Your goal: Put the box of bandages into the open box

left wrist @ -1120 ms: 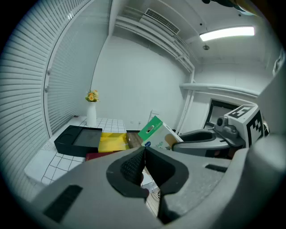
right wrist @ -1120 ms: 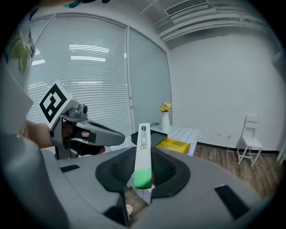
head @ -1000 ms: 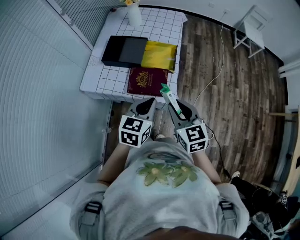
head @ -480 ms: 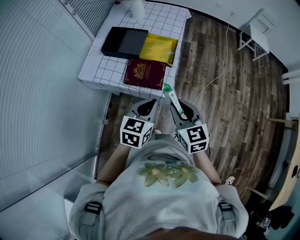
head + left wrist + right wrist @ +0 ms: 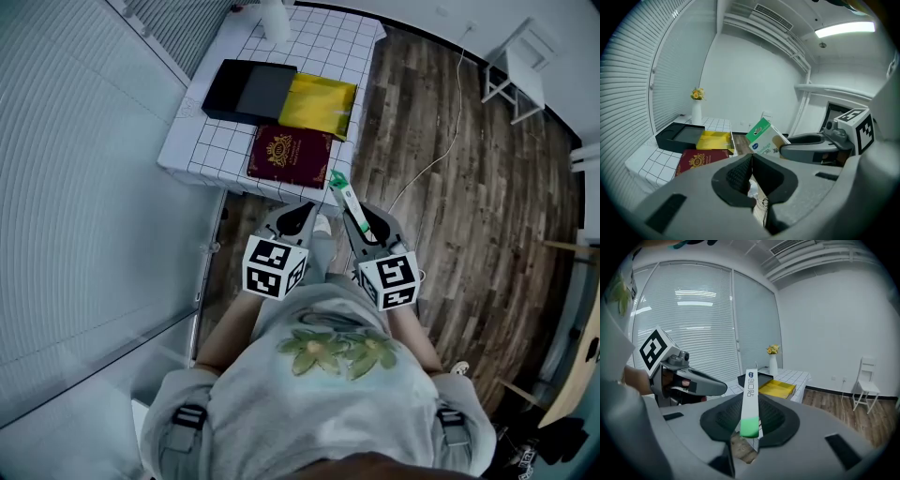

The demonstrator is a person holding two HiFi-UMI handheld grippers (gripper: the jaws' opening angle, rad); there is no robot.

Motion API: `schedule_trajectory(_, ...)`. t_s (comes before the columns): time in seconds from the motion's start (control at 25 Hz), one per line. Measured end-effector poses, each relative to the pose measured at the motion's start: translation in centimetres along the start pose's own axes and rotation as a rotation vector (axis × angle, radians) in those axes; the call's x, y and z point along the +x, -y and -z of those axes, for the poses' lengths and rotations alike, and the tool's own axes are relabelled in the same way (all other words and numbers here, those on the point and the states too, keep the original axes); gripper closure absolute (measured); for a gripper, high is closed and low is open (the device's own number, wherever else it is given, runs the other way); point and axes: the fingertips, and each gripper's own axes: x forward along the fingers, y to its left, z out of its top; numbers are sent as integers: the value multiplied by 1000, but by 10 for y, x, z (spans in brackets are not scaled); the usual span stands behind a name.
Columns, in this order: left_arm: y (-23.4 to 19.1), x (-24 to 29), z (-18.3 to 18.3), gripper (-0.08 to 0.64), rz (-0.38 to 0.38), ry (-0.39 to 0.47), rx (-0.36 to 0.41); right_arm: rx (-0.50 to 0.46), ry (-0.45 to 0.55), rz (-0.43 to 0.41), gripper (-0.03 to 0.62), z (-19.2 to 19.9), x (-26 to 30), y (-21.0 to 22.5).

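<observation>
Clamping the bandage box (image 5: pixel 344 199) edge-on by its lower end, the right gripper (image 5: pixel 362 223) had its jaws part-way apart, the pads pressed on the box's two broad faces. The box stuck out tilted toward the table (image 5: pixel 330 58). The left gripper (image 5: pixel 298 216) hung just beside it, jaws together on nothing.

Both grippers sat off the table, over the floor (image 5: pixel 469 216) just short of its near edge. The bandage box's tip was close to the table's near right corner.

On the table, the red cover (image 5: pixel 291 155) lay along the near edge. The yellow box (image 5: pixel 319 105) sat behind it by the right edge. The black box (image 5: pixel 248 92), recessed inside, lay against the yellow one's left side. The vase (image 5: pixel 275 19) stood at the far edge.

Blinds (image 5: pixel 84 187) ran close along the table's left. Right of the table the floor lay open, crossed by a cable (image 5: pixel 441 141), with a chair (image 5: pixel 514 70) well apart.

Counted: two grippers, one bandage box, one cover, one yellow box, one black box, one vase, one cable, one chair.
</observation>
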Motion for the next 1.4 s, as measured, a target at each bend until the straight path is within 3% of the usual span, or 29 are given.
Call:
schedule_trajectory(0.6,-46,72,-63,552,-20,38,-46,-45,-27,-41,499,-48,67,67)
schedule_trajectory(1.4,-102,144,-79,552,-15,-2,-114,-45,-123,-104,499,-57,143,107)
